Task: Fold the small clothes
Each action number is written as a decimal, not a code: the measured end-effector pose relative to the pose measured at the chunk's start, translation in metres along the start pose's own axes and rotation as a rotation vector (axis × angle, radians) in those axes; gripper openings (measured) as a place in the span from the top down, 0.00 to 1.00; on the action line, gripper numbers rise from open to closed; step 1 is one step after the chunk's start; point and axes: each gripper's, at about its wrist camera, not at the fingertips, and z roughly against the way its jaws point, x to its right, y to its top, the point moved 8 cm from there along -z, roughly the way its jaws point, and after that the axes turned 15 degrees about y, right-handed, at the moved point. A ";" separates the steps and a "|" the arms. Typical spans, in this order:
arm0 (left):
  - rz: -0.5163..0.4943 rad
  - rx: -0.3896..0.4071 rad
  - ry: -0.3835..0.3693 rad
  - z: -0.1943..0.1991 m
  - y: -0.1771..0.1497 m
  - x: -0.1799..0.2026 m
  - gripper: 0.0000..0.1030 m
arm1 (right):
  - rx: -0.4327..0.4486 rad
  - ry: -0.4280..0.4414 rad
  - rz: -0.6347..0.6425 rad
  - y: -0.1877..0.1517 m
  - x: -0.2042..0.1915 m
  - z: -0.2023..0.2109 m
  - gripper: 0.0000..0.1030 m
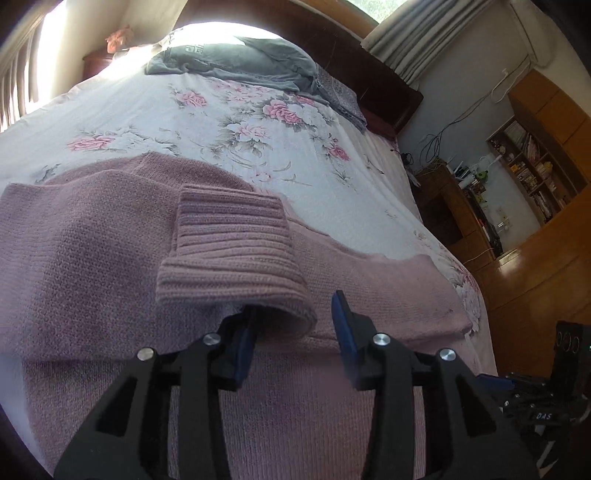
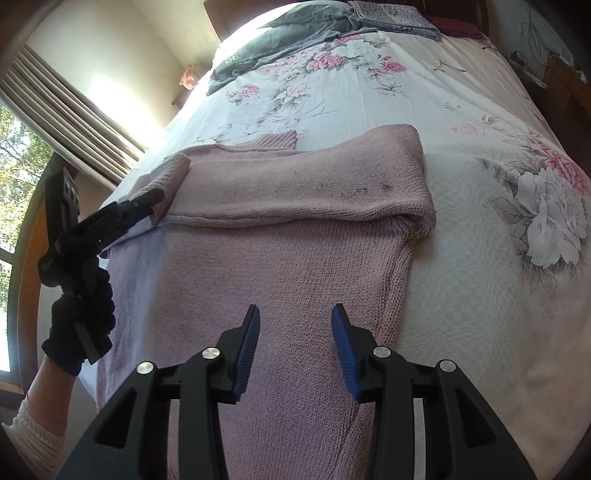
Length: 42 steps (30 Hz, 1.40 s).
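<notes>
We work on a bed point(image 2: 461, 229) covered by a white floral bedspread point(image 1: 229, 122), with a grey garment point(image 1: 240, 61) and a folded patterned cloth point(image 2: 395, 18) lying near the headboard, well apart from our work. The task item is a pink knitted sweater point(image 2: 280, 266), spread flat across the near part of the bed. One sleeve point(image 2: 306, 184) is already folded across the body, and its ribbed cuff point(image 1: 229, 251) lies on the chest area. We judge the knit to be soft, light and stretchy: it will drape and sag when lifted, it will not slip readily on the textured bedspread, and it is not fragile. We recommend taking hold at doubled or ribbed edges, such as the cuff, the hem or a shoulder seam, because a single loose layer will stretch and pull the fold out of line. The left gripper point(image 1: 295, 325) sits at the near edge of the cuff; its jaws stand apart, and one blue pad point(image 1: 243, 343) is touching or tucked under the cuff edge, so nothing is pinched. The right gripper point(image 2: 295, 347) hovers over the lower body of the sweater, near its side seam, with its jaws spread and nothing between them. A person's gloved hand point(image 2: 79, 321) carries the left tool.
</notes>
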 end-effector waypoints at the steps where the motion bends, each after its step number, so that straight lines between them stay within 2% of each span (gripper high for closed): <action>1: -0.005 0.000 -0.007 0.010 -0.007 -0.006 0.60 | -0.003 0.017 0.003 0.006 -0.006 -0.003 0.60; 4: 0.018 0.026 0.026 0.038 -0.023 -0.040 0.59 | -0.029 0.080 0.010 0.028 -0.029 -0.022 0.59; 9: 0.116 0.103 0.176 0.086 -0.032 -0.118 0.59 | -0.097 0.219 -0.036 0.070 -0.077 -0.077 0.54; 11: 0.157 0.119 0.206 0.102 -0.035 -0.142 0.59 | -0.121 0.282 -0.059 0.086 -0.095 -0.103 0.53; 14: 0.205 0.128 0.238 0.119 -0.041 -0.168 0.58 | -0.150 0.298 -0.087 0.107 -0.112 -0.141 0.51; 19: 0.220 0.153 0.260 0.138 -0.045 -0.188 0.57 | -0.209 0.324 -0.201 0.118 -0.111 -0.190 0.51; 21: 0.219 0.155 0.266 0.141 -0.045 -0.191 0.56 | -0.211 0.341 -0.211 0.119 -0.110 -0.195 0.68; 22: 0.220 0.154 0.263 0.141 -0.043 -0.192 0.55 | -0.212 0.350 -0.203 0.117 -0.111 -0.195 0.82; 23: 0.222 0.154 0.258 0.140 -0.042 -0.190 0.55 | -0.209 0.365 -0.193 0.116 -0.113 -0.192 0.86; 27: 0.217 0.157 0.237 0.133 -0.030 -0.180 0.55 | -0.170 0.405 -0.124 0.114 -0.125 -0.163 0.87; 32: 0.183 0.181 0.196 0.127 -0.008 -0.150 0.54 | -0.065 0.461 -0.060 0.120 -0.131 -0.103 0.87; 38: 0.125 0.196 0.174 0.116 0.009 -0.111 0.53 | 0.050 0.427 -0.028 0.128 -0.101 -0.032 0.87; 42: 0.082 0.182 0.177 0.098 0.013 -0.089 0.53 | 0.093 0.352 -0.061 0.127 -0.057 -0.012 0.87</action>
